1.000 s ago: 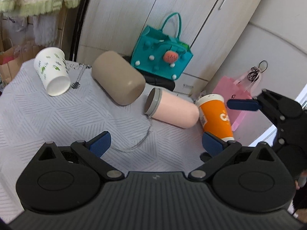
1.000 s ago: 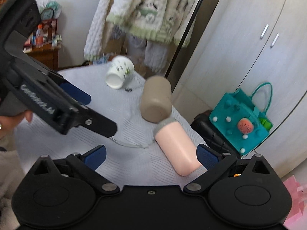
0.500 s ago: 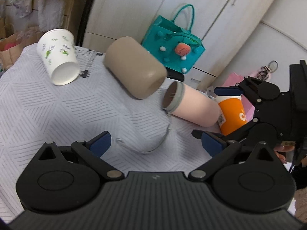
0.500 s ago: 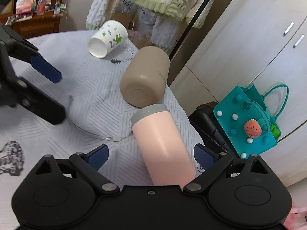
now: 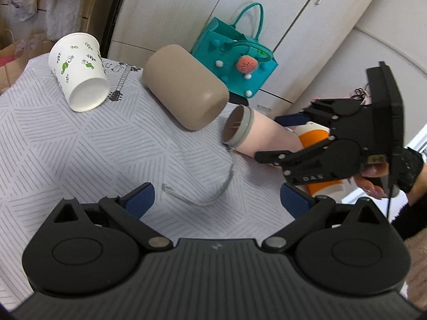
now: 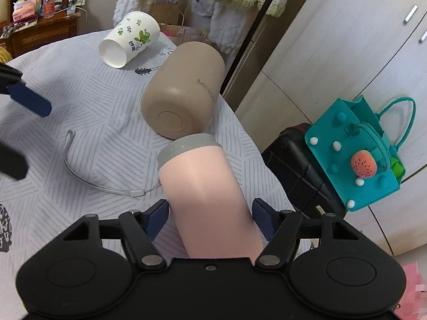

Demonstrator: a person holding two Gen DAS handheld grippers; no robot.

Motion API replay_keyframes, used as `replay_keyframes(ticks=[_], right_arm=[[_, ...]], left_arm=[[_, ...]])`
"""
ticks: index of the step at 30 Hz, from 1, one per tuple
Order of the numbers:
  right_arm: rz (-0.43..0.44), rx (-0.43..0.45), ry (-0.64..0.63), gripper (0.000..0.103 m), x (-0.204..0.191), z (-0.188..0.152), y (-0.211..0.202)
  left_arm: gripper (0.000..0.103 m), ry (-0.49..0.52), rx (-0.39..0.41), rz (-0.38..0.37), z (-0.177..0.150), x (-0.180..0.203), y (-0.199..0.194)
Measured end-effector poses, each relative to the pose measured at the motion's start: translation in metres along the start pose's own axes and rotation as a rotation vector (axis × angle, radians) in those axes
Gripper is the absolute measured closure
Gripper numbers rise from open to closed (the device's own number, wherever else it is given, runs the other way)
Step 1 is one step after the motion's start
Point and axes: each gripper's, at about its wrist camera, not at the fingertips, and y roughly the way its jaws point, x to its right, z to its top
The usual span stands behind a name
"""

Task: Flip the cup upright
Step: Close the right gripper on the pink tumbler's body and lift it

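Right gripper (image 6: 210, 217) straddling lying pink cup (image 6: 205, 194), jaws spread, not clamping yet. Left gripper (image 5: 217, 200) hovering released near the cup's strap (image 5: 205, 194).

Even, soft daylight in both views — no harsh glare. Faint shadows under the cups on the bench (image 5: 80, 144). Strong fisheye bending at the frame edges; wardrobe doors (image 6: 333, 61) curve. Centre sharp; the near pink cup (image 6: 210, 202) slightly soft — corners vignetted dark.
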Motion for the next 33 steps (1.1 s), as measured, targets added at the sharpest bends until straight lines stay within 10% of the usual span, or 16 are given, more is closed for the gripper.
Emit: replay_keyframes(ticks=[13,21,33], right_arm=[[-0.004,-0.087,0.034,0.031,-0.009,0.010,0.014],[0.168,-0.142,0.591,0.032,-0.008,0.001,-0.006],[0.323,-0.090,0.858,0.032,-0.056,-0.009,-0.022]], left_arm=[[0.002,-0.015,0.025,0.023,0.000,-0.011,-0.012],[0.003,-0.054,0.054,-0.012,-0.005,-0.025,-0.033],[0.003,-0.041,0.101,0.002,-0.019,-0.038,-0.083]])
